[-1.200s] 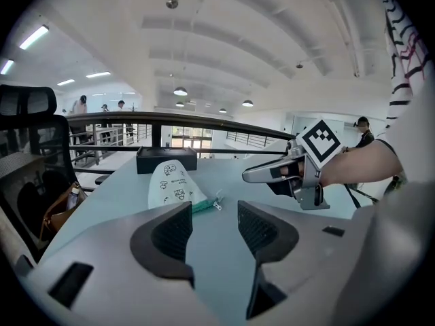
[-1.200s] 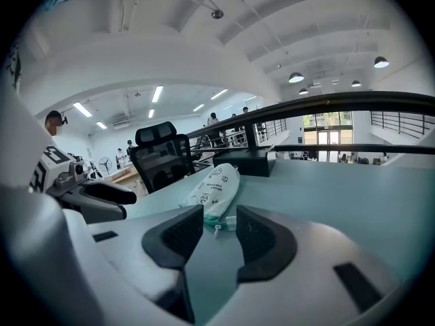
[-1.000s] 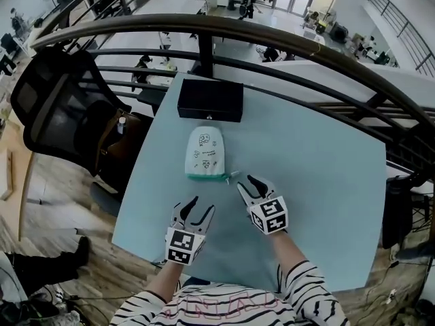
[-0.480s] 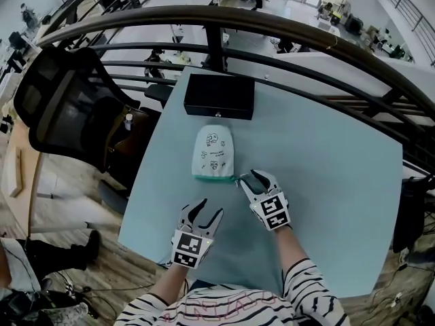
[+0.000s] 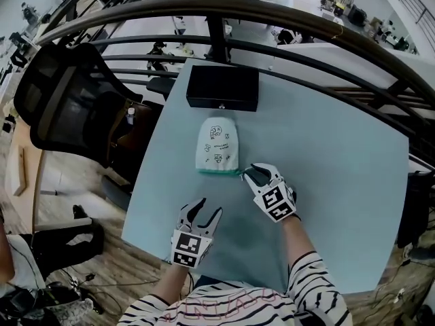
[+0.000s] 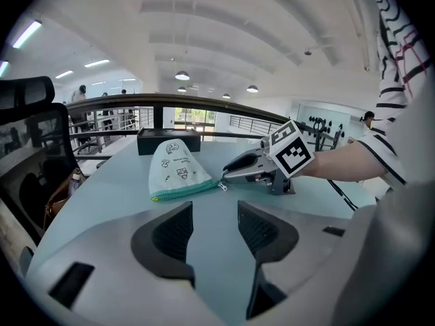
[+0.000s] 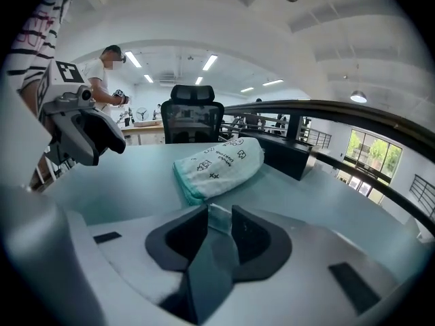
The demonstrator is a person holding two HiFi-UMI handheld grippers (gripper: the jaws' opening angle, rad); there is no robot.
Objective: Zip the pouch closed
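**Pouch: right gripper now at the zip pull**

It lies on the table toward the far edge, just in front of a shut black box. What either one holds is hidden. The right gripper has come down to the pouch's zip end. Its jaws are closing with the pale pull tab between them, so the pulling can probably begin. The left gripper hovers by the near edge, jaws wide apart and empty.

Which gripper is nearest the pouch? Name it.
The right gripper, jaws closing around the zipper pull of the pouch; the left gripper hangs back, jaws open and empty.
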